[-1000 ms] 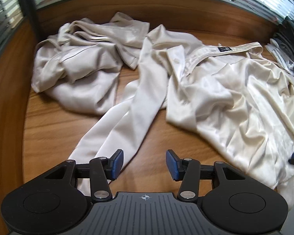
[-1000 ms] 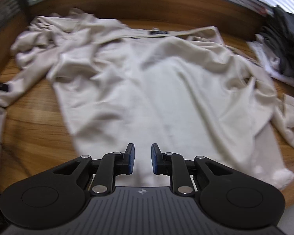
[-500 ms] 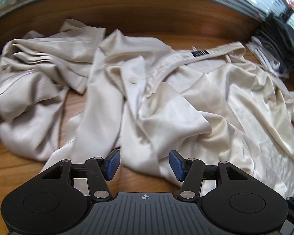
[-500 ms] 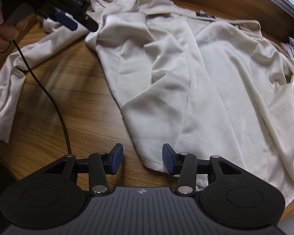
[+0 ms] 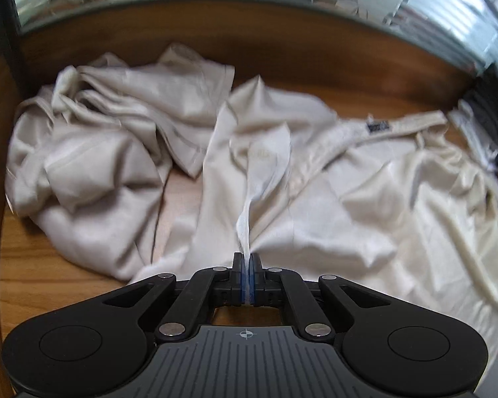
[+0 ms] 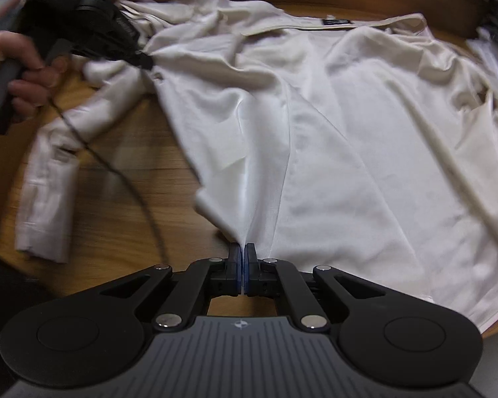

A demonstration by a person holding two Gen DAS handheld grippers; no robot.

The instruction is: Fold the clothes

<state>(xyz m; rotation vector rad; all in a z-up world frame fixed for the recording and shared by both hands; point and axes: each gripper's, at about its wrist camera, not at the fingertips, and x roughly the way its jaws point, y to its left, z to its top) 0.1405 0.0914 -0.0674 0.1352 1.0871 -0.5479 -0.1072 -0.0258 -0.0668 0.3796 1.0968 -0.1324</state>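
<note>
A cream satin shirt [image 6: 365,139] is lying spread across a wooden table [image 6: 123,179], its dark neck label [image 6: 337,22] facing the far edge, while 2 handheld grippers are pinching it at once. In the right wrist view, the right gripper [image 6: 243,258] is pressing its blue pads together on the shirt's near hem – the fabric is rising in a taut ridge straight out from between the closed jaws. Up and to the left in that same view, the left gripper [image 6: 146,61] is clamping another pinch of the cloth near the front placket, with a person's hand [image 6: 23,76] wrapping around its handle and a thin black cable [image 6: 116,172] trailing from it over the tabletop. One sleeve [image 6: 49,172] is lying loose on the wood beside the cable. The left wrist view is showing the same grip from behind – jaws shut on a narrow fold of the shirt that is fanning upward from the pads. A 2nd cream garment [image 5: 93,162] is sitting crumpled at the left of that view, touching the shirt, and a stack of dark and white clothing [image 5: 488,126] is resting at the far right edge of the table. The background is looking blurred.
</note>
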